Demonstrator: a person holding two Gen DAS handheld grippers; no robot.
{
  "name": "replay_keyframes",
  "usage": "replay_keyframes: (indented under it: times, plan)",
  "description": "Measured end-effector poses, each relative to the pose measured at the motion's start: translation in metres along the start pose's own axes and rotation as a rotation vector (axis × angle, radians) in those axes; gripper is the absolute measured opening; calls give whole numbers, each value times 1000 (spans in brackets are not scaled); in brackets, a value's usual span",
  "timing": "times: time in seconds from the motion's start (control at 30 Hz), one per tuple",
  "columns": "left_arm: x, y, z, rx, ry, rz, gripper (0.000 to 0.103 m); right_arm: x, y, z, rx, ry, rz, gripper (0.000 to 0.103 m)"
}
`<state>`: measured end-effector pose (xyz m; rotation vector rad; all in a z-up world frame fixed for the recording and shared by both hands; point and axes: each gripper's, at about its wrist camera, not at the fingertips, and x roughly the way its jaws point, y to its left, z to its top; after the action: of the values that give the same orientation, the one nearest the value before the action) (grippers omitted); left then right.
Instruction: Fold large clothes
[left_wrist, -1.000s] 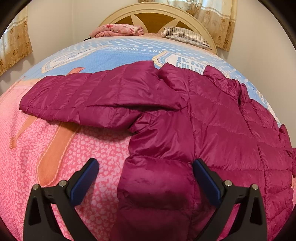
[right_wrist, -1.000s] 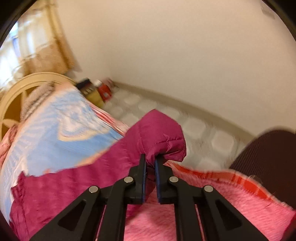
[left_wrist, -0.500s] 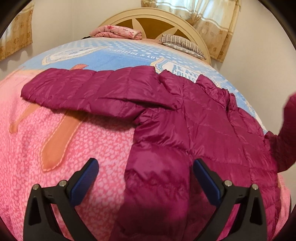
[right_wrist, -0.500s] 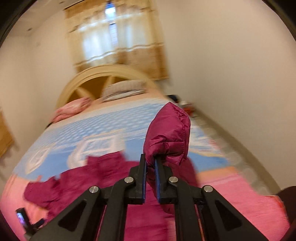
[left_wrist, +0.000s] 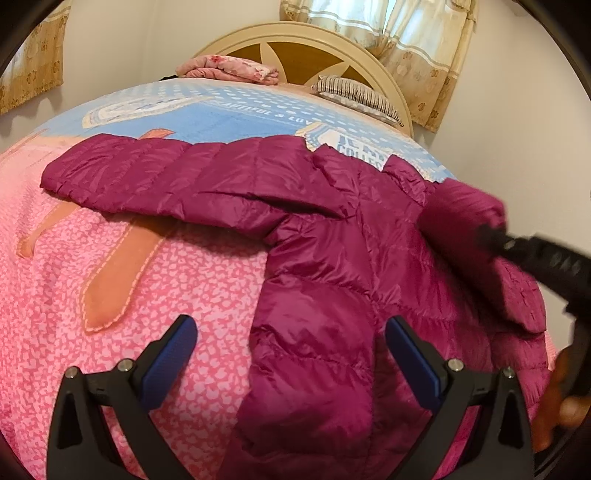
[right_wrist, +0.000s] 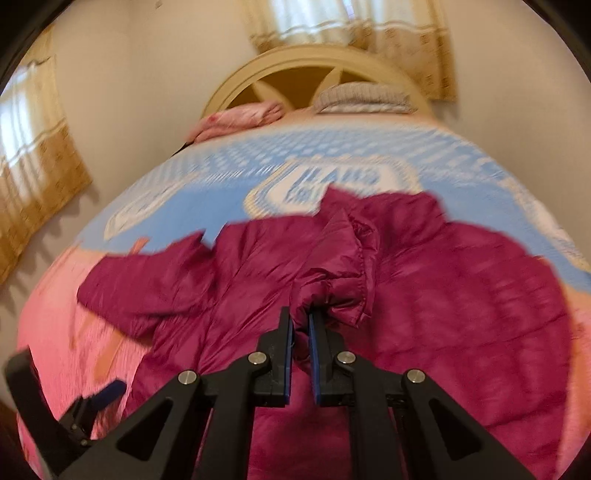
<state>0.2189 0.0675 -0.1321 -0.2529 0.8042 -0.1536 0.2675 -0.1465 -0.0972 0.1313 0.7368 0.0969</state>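
Item: magenta quilted puffer jacket (left_wrist: 332, 266), spread on the pink-and-blue printed bedspread (left_wrist: 147, 280), filling the centre and right of the left wrist view.
Change noted: half a second ago the right sleeve cuff (right_wrist: 332, 291) is held up beside the bed edge, clear of the jacket body; now it is over the chest panel, at mid-frame in the right wrist view. In the left wrist view the same sleeve enters from the right edge, where one second ago it is absent.
Meaning for task: judged as the first sleeve fold in progress; the sleeve is crossing inward but is not yet laid flat or let go.
Right gripper (right_wrist: 300, 321): jaws nearly closed, pinching the bunched cuff fabric between the blue pads.
Left gripper (left_wrist: 291, 350): jaws wide apart, holding nothing; the lower side panel of the jacket lies between and beyond the fingers, contact not confirmed.
Left sleeve (left_wrist: 147, 177): lies extended toward the left of the frame, unfolded.
Orientation: collar (left_wrist: 369, 162) points toward the cream arched wooden headboard (left_wrist: 295, 40) at upper frame; hem toward the lower edge.
Long axis: collar to hem, running top to bottom of the frame, along the bed.
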Motion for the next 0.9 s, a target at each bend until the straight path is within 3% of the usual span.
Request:
replay_keyframes:
  times: [0.03, 0.1, 0.17, 0.27, 0.33, 0.37, 0.4, 0.43, 0.47, 0.5, 0.6, 0.77, 0.9]
  plan:
    - [0, 0, 0, -1, 1, -3, 103, 13, 1, 1, -9, 15, 17, 9]
    - [0, 0, 0, -1, 2, -6, 103, 28, 1, -4, 8, 116, 109, 22]
    - [0, 1, 0, -3, 2, -8, 103, 36, -3, -7, 109, 197, 277, 57]
    - [0, 2, 0, -6, 1, -13, 103, 22, -15, -8, 204, 153, 409, 66]
    - [0, 2, 0, -5, 2, -15, 103, 8, -27, -7, 255, 72, 435, 66]
    - [0, 2, 0, -4, 3, -14, 103, 4, -32, -6, 272, 32, 408, 66]
    - [0, 1, 0, -2, 4, -13, 103, 3, -35, -3, 275, 15, 323, 66]
    - [0, 0, 0, 0, 5, -11, 103, 8, -37, 1, 260, 32, 219, 59]
    - [1, 0, 0, 1, 5, -9, 103, 17, -37, 3, 250, 56, 153, 28]
    - [1, 0, 0, 1, 5, -10, 103, 26, -37, 3, 251, 79, 129, 22]
    - [1, 0, 0, 1, 5, -10, 103, 67, -24, -2, 220, 184, 59, 20]
    - [2, -1, 0, 4, 11, -4, 103, 90, 18, -8, 170, 209, 134, 20]
    - [4, -3, 1, 13, 17, 4, 103, 83, 16, -2, 173, 220, 244, 20]
